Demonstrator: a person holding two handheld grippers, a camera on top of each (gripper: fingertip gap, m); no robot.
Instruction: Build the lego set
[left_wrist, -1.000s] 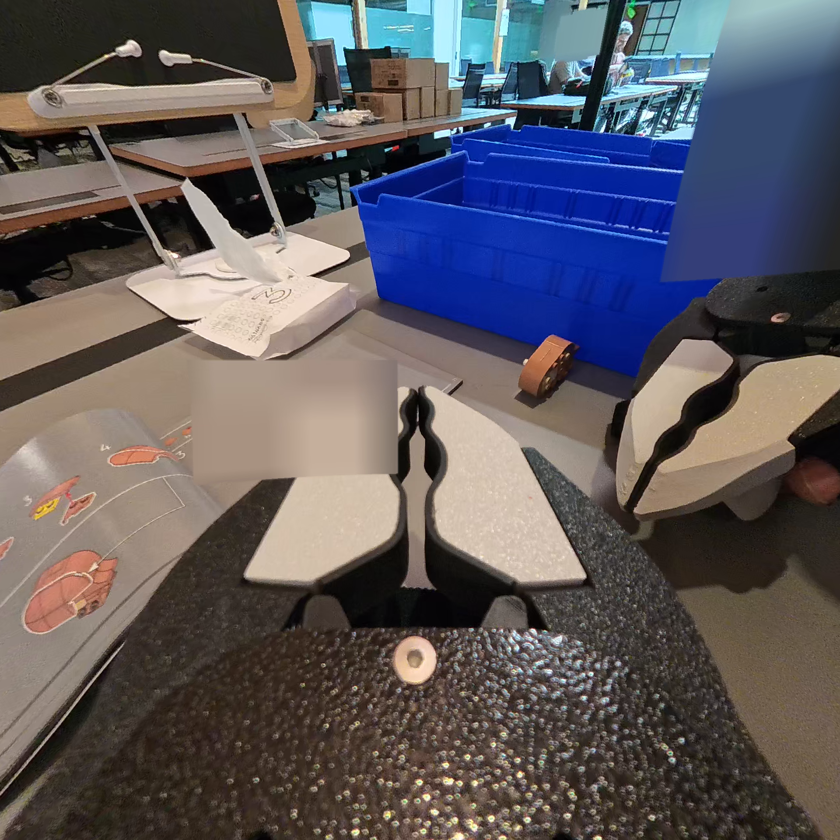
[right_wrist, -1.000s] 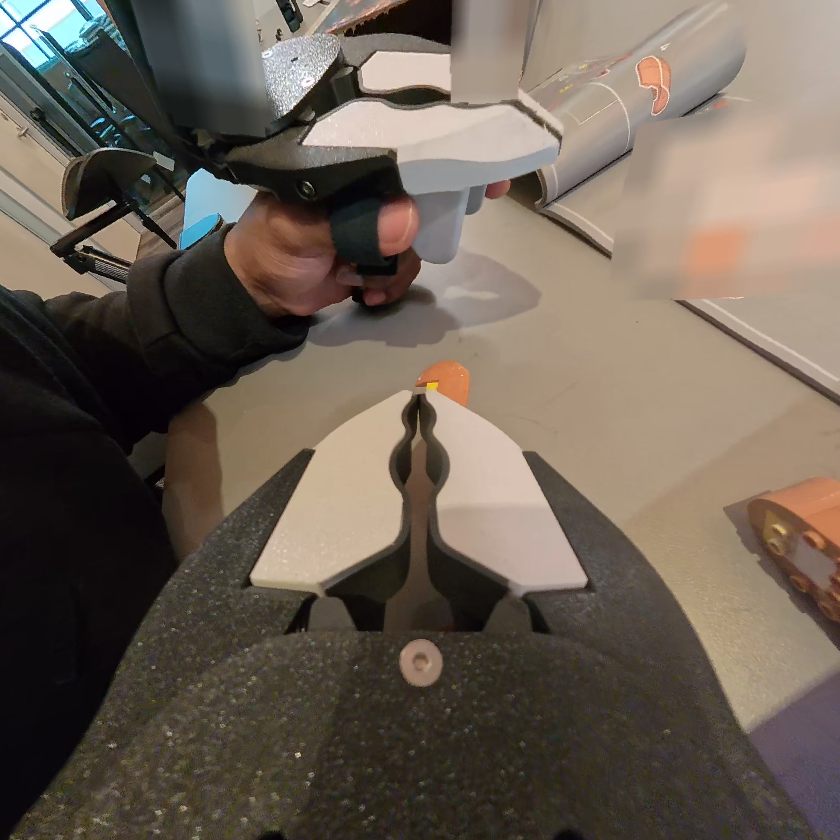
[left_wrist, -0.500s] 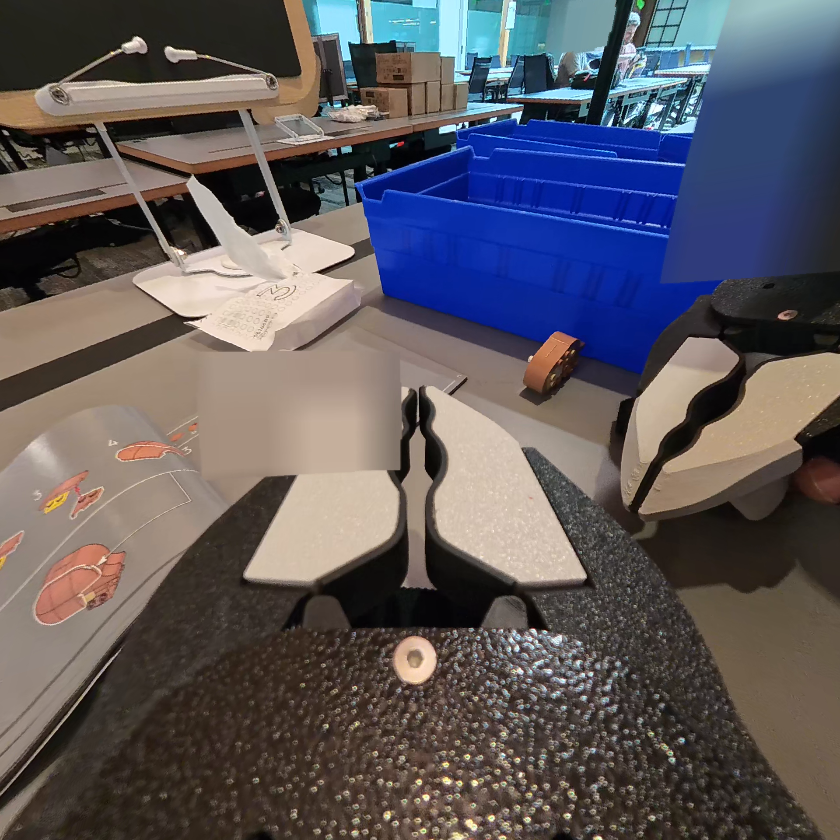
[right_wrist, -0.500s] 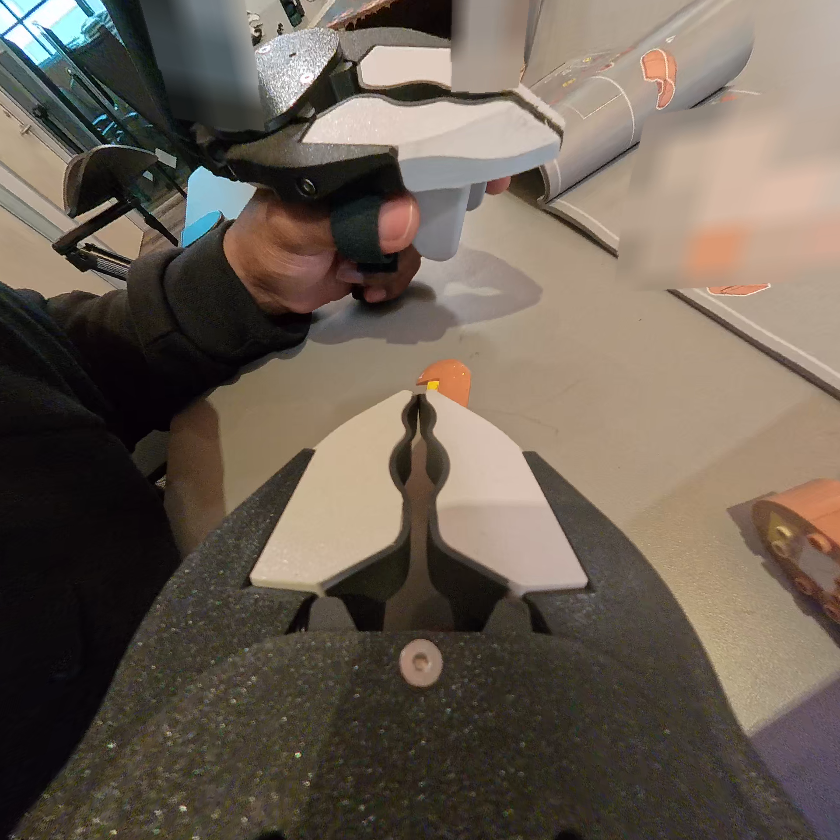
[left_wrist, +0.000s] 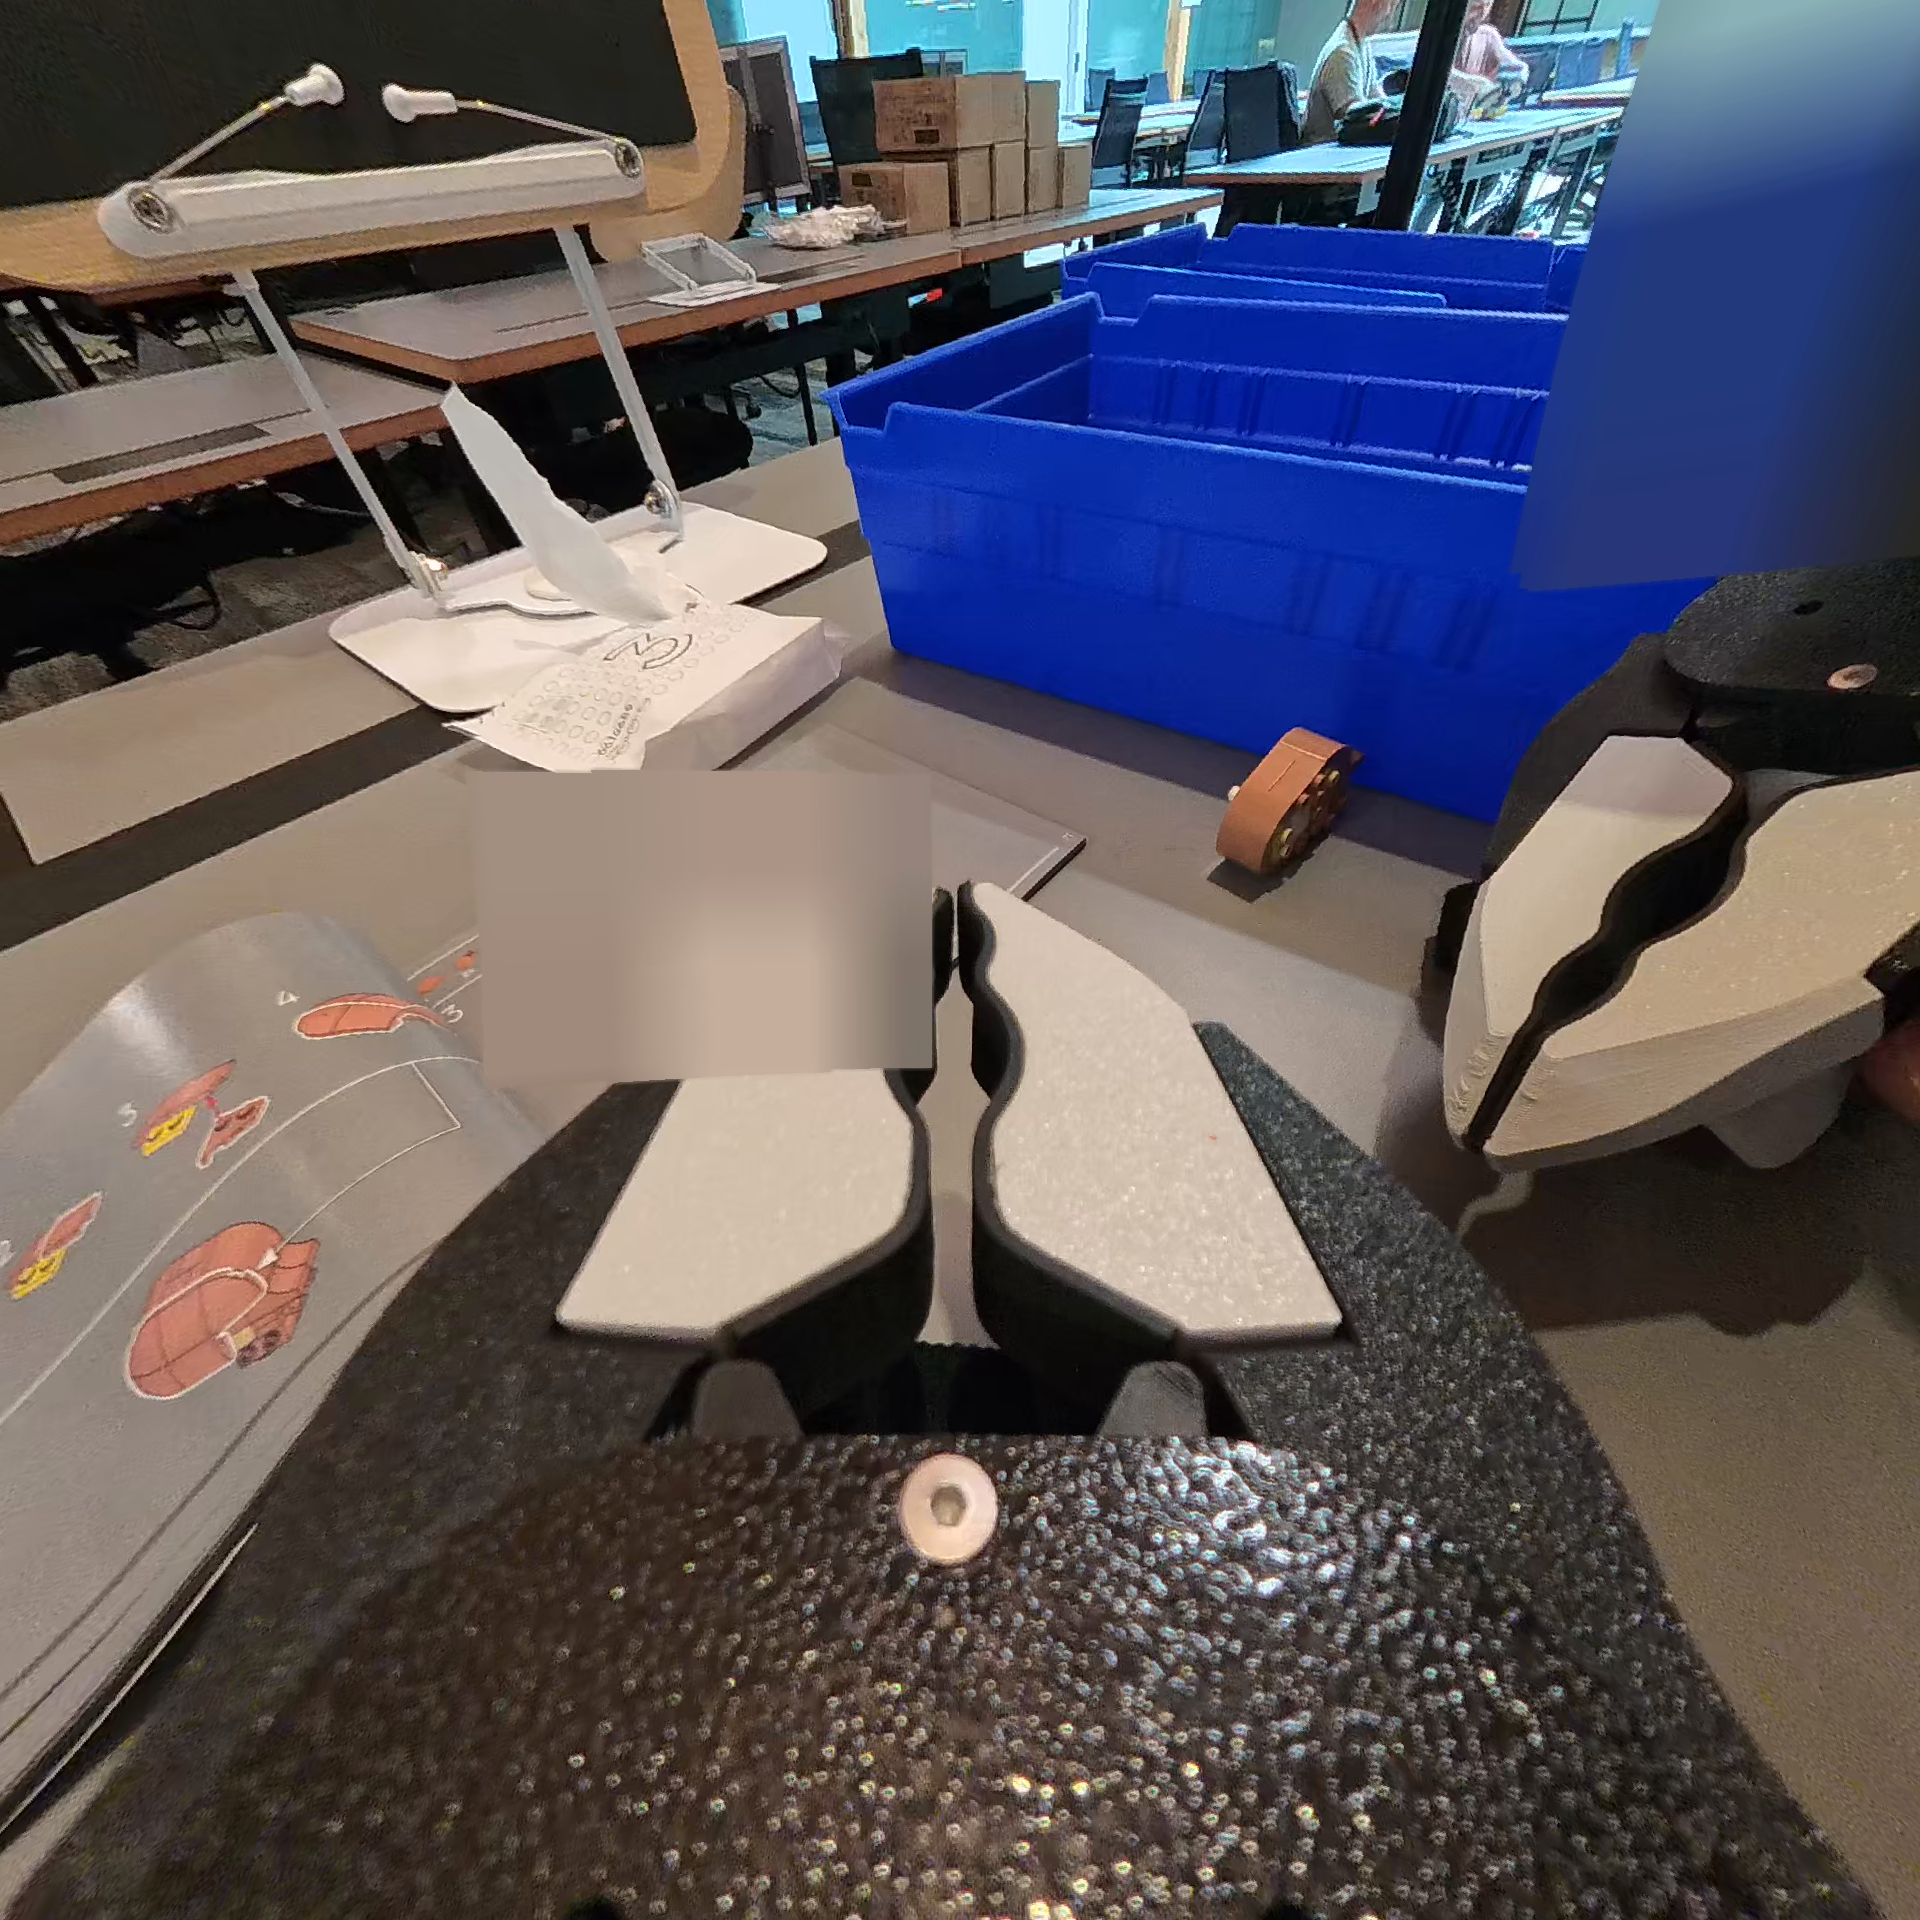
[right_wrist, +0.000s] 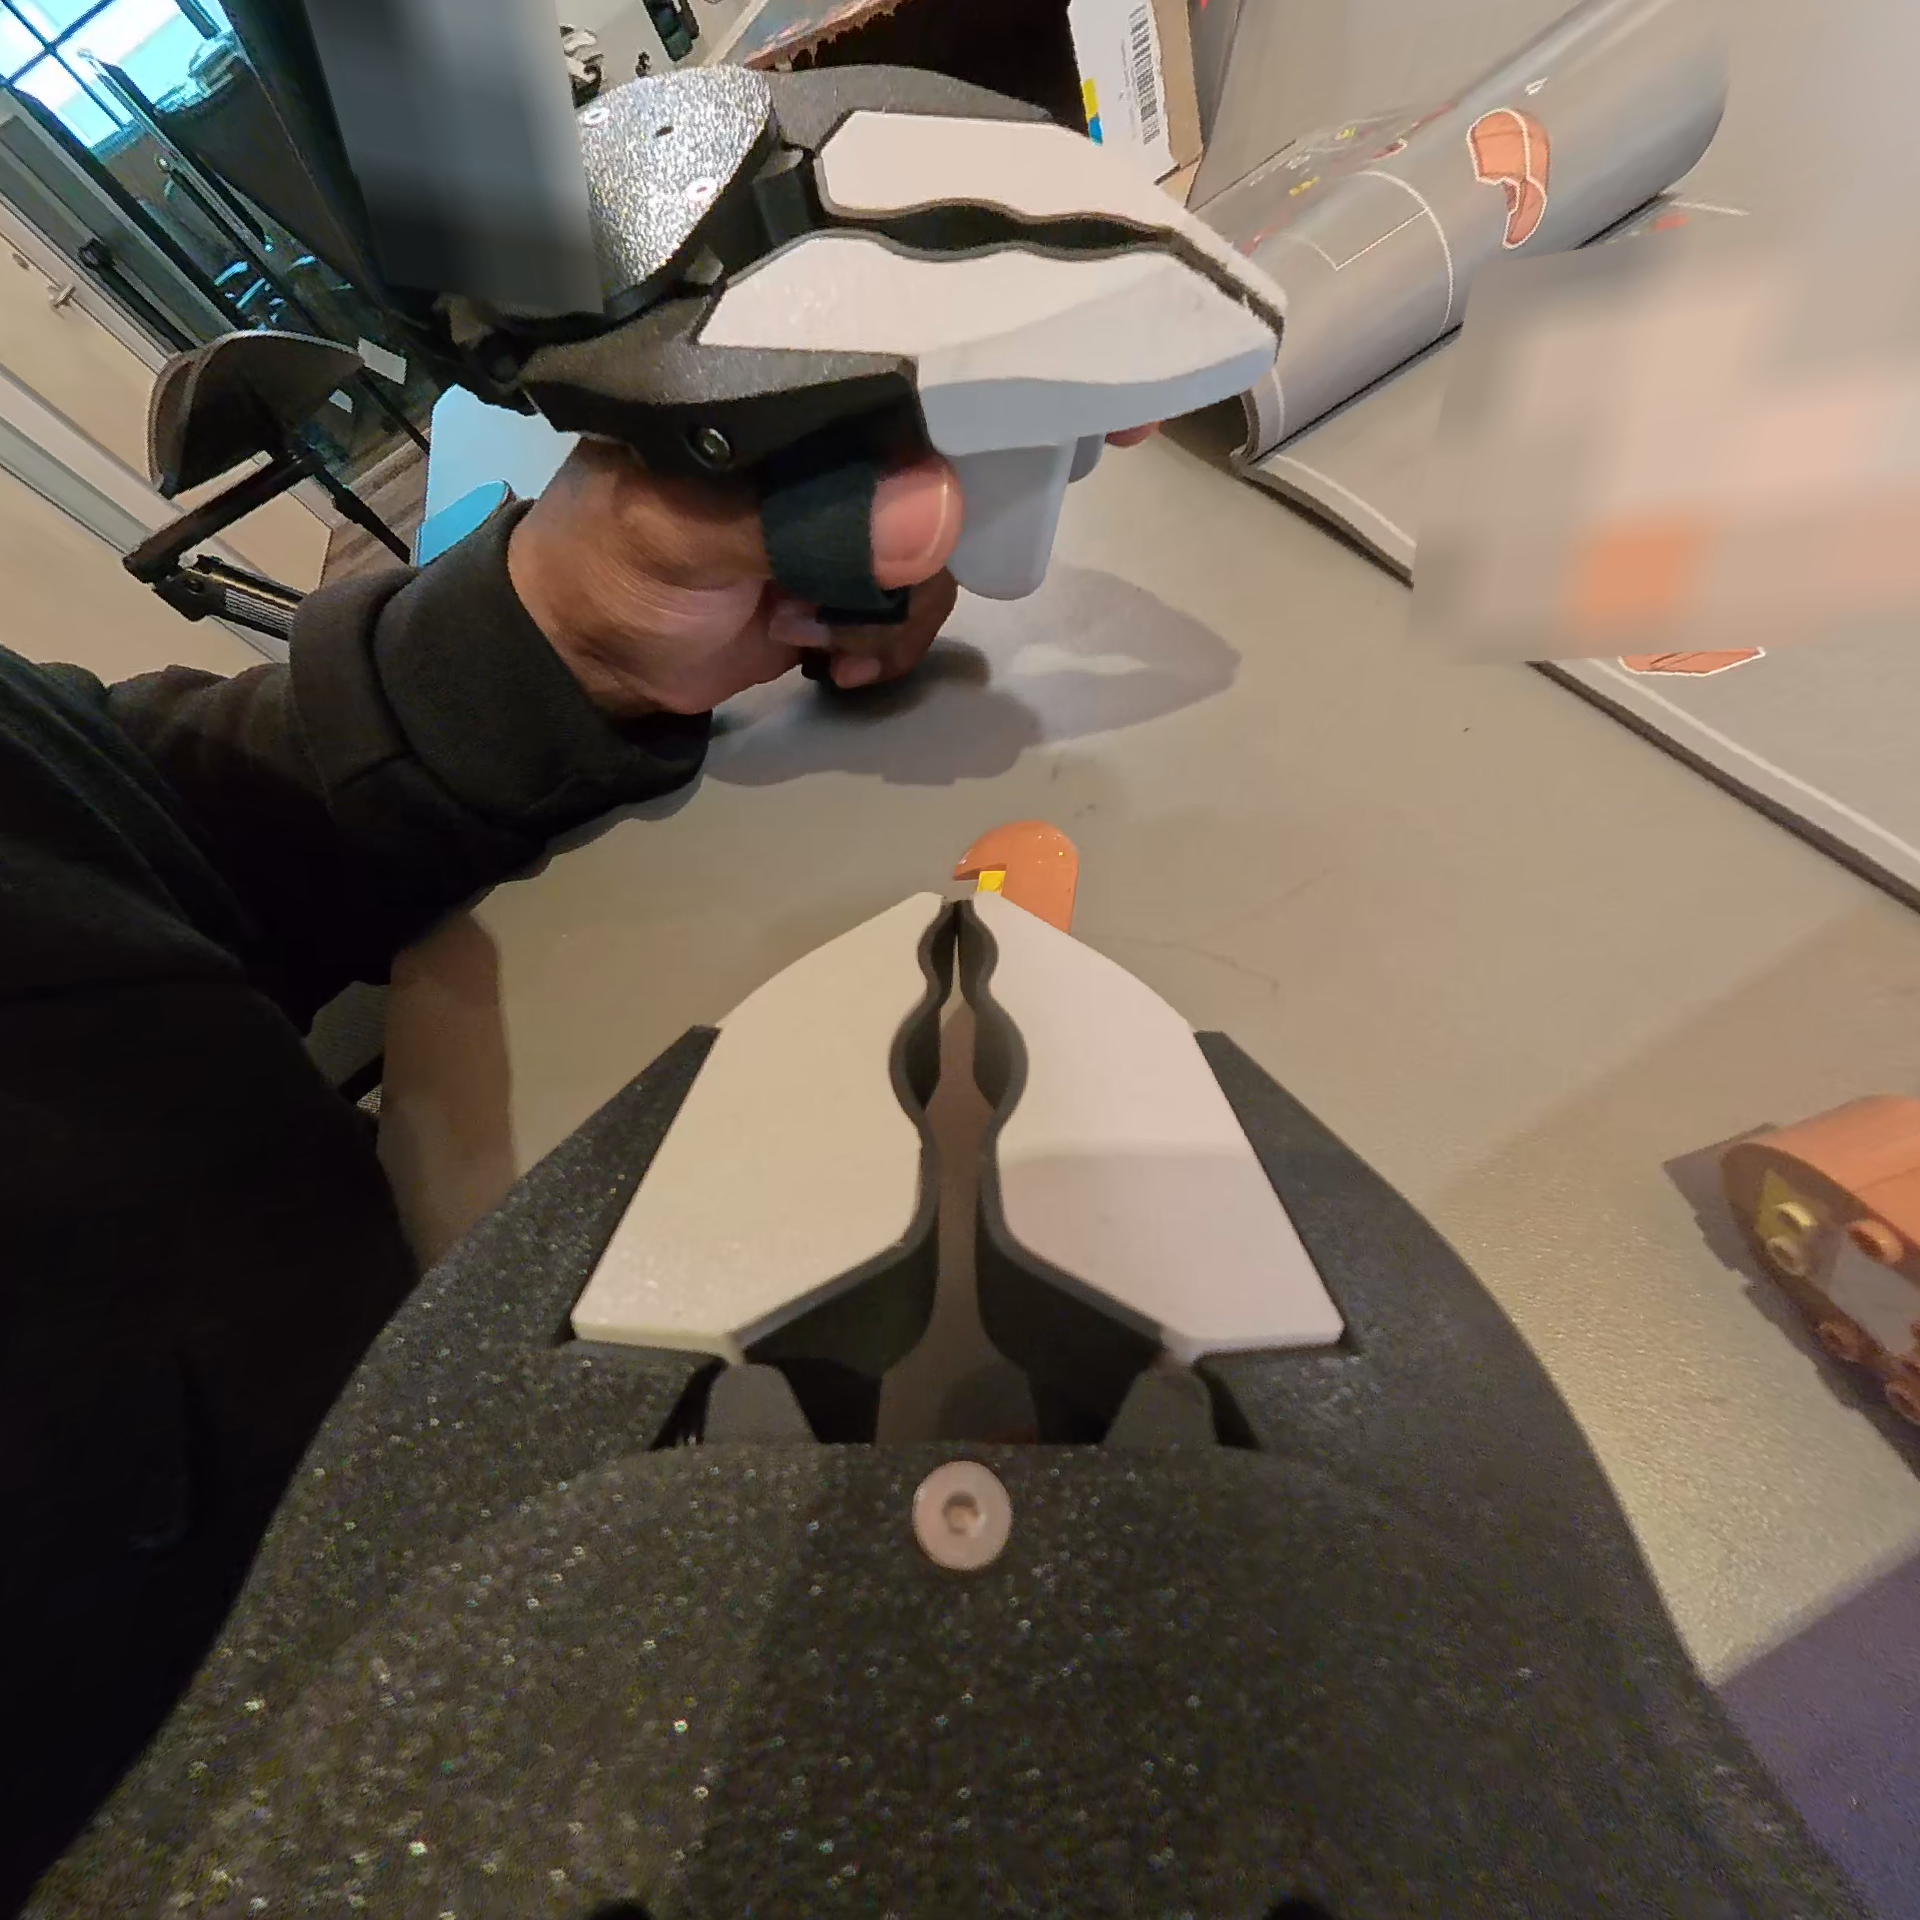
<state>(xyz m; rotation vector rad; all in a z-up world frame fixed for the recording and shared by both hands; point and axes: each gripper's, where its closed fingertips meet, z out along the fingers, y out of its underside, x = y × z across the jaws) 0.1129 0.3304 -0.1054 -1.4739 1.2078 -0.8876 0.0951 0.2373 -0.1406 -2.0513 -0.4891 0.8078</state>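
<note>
I see both grippers, left (left_wrist: 951, 909) and right (right_wrist: 961, 906), pressed together, bare; orange piece (right_wrist: 1023, 868) just past right tips on bench (right_wrist: 1351, 883).

2 grippers (left_wrist: 951, 914) (right_wrist: 961, 906), 2 brown brick pieces (left_wrist: 1286, 798) (right_wrist: 1023, 868), 1 booklet (left_wrist: 187, 1195).

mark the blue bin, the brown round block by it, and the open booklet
blue bin (left_wrist: 1143, 582), left wrist view, front wall
brown round block (left_wrist: 1262, 805), left wrist view, curved side
open booklet (left_wrist: 156, 1195), left wrist view, left page
</note>
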